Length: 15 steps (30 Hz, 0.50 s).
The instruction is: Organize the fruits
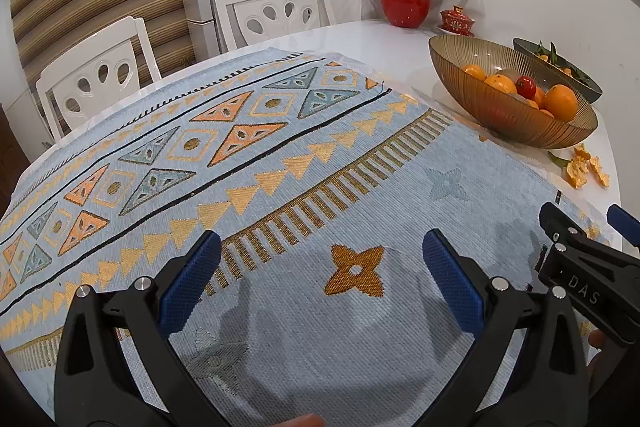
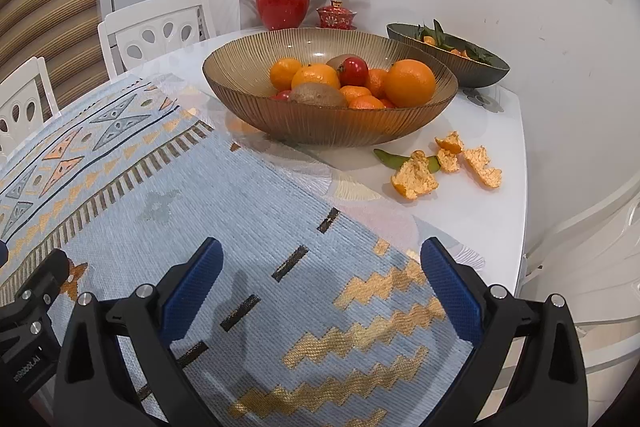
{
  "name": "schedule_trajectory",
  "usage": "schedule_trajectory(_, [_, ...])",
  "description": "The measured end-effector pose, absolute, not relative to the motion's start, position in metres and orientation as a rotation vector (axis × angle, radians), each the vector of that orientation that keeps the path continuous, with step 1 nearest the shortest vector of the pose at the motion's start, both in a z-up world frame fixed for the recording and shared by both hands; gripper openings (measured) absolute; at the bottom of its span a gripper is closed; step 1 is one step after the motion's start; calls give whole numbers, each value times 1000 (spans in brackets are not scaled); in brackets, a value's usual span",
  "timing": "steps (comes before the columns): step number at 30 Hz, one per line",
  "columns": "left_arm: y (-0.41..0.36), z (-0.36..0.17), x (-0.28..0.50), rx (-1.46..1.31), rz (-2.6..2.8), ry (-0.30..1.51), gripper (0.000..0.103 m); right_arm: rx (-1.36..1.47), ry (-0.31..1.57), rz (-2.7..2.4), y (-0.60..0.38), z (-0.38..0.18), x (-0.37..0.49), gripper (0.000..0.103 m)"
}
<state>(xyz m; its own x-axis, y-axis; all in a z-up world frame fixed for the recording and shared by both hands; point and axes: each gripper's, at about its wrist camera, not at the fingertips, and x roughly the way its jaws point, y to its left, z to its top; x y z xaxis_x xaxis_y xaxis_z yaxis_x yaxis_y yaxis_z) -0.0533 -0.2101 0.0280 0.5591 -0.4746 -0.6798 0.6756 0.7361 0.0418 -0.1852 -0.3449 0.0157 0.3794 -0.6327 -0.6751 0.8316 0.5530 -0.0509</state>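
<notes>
We see our left gripper (image 1: pixel 322 247) and right gripper (image 2: pixel 322 255): black plastic frames, ribbed blue finger pads (image 2: pixel 192 293), silver screws; white "DAS" lettering marks the right one.

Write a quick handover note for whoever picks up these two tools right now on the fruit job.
Left tool: open, empty, over the patterned cloth.
Right tool: open, empty, over the cloth's near corner.
Amber bowl: holds oranges, a kiwi and small red fruits.
Dark bowl behind it: leafy mandarins.
Peel scraps lie on the white table, right of the amber bowl.
Done: no sign either way. Left: apparently all the sorting.
</notes>
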Motion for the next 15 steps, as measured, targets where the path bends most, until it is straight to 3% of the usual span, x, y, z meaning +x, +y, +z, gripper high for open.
schedule_trajectory(15, [-212,27,-54,339,-694,690,100,319,706,-956,-345,16,-185,98])
